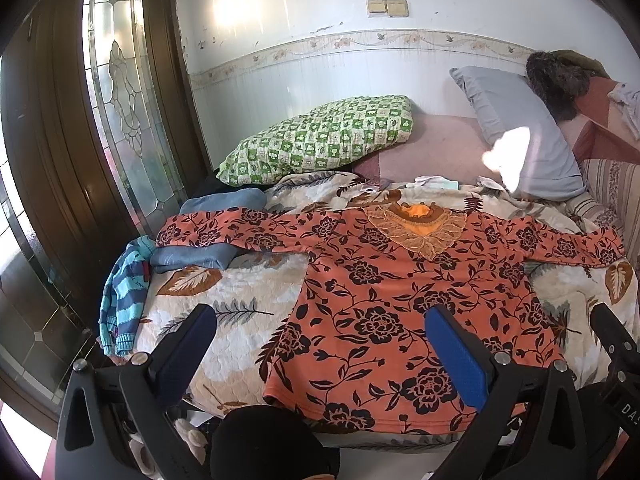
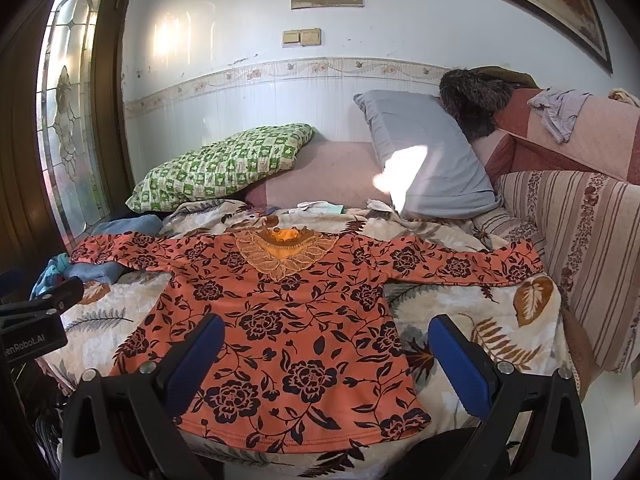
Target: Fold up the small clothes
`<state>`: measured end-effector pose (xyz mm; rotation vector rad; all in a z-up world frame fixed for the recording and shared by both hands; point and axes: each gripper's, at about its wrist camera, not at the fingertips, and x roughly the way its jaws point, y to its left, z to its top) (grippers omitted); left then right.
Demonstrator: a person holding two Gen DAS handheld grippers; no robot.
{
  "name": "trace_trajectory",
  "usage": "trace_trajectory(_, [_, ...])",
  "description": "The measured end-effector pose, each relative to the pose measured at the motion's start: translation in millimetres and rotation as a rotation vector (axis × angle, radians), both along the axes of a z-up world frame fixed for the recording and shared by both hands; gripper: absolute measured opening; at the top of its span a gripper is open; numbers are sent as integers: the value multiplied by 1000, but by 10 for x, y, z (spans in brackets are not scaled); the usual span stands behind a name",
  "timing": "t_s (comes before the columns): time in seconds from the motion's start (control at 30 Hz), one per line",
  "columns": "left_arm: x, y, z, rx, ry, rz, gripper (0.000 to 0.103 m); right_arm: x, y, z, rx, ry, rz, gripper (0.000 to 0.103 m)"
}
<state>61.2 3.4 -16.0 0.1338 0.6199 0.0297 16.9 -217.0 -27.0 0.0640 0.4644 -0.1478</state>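
An orange long-sleeved top with dark flowers (image 1: 392, 300) lies flat and spread on a leaf-print quilt (image 1: 248, 292), sleeves out to both sides, lace collar away from me. It also shows in the right wrist view (image 2: 296, 328). My left gripper (image 1: 320, 336) is open and empty, held above the top's lower left hem. My right gripper (image 2: 326, 344) is open and empty, above the lower right hem. The left gripper's body shows at the left edge of the right wrist view (image 2: 36, 320).
A blue folded garment (image 1: 200, 256) and a striped blue garment (image 1: 124, 300) lie at the quilt's left edge. A green checked pillow (image 1: 320, 140) and a grey pillow (image 1: 524, 136) lie behind. A wooden glass door (image 1: 100, 120) stands left; a striped sofa arm (image 2: 580, 248) is right.
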Motion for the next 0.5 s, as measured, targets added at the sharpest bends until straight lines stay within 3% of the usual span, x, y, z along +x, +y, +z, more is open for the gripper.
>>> trace_trajectory(0.33, [164,-20,-103,8,13,1,103,123,-16,-100,0,27,1,103])
trace_trajectory(0.5, [643,-99,-189,-34,67,-66,103,291,-284,-178,34,47,-18,103])
